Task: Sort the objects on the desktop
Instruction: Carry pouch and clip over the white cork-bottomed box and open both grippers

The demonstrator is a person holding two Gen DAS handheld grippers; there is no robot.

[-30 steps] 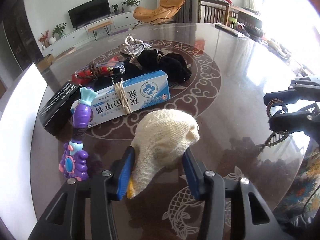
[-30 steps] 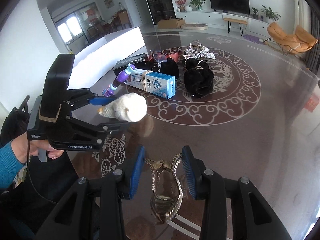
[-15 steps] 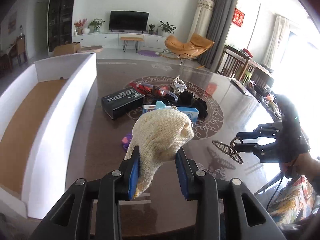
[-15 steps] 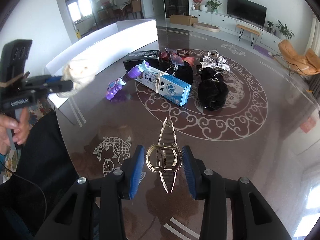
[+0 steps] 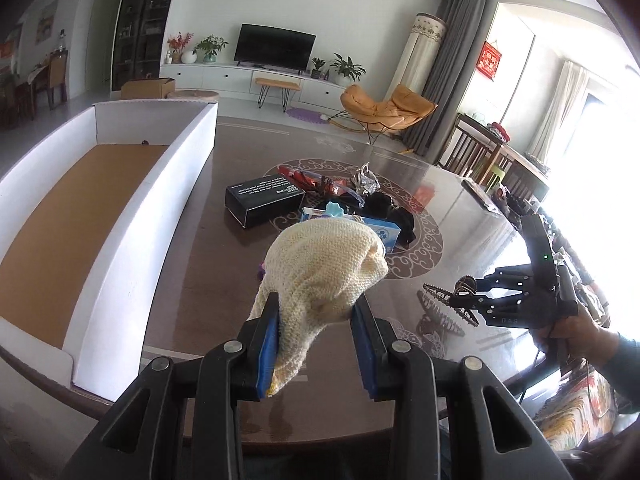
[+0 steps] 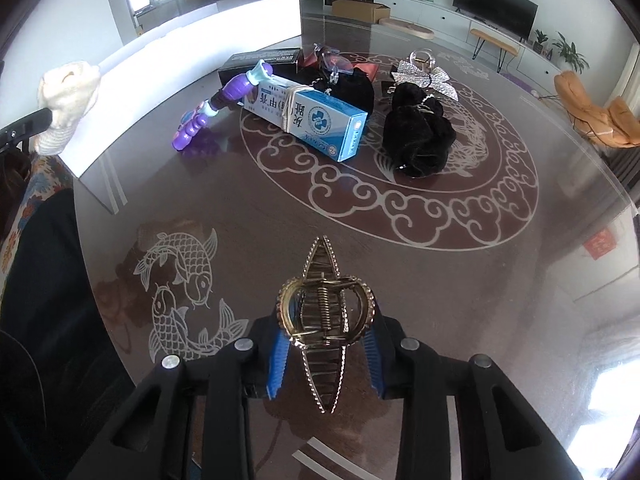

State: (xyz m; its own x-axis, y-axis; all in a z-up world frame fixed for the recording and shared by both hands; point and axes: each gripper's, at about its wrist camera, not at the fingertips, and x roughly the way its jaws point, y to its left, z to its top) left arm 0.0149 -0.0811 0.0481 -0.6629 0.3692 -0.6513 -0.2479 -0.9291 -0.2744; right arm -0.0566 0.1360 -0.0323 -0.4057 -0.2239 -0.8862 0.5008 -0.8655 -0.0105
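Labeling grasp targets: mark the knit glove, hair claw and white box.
knit glove (image 5: 324, 268), left wrist view, bunched middle of the knit.
hair claw (image 6: 325, 312), right wrist view, spring at its hinge.
white box (image 5: 120, 248), left wrist view, right wall.

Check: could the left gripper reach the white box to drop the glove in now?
Probably yes. The left gripper holds the knit glove above the table, and the white box sits open-topped to its left with nothing between them.
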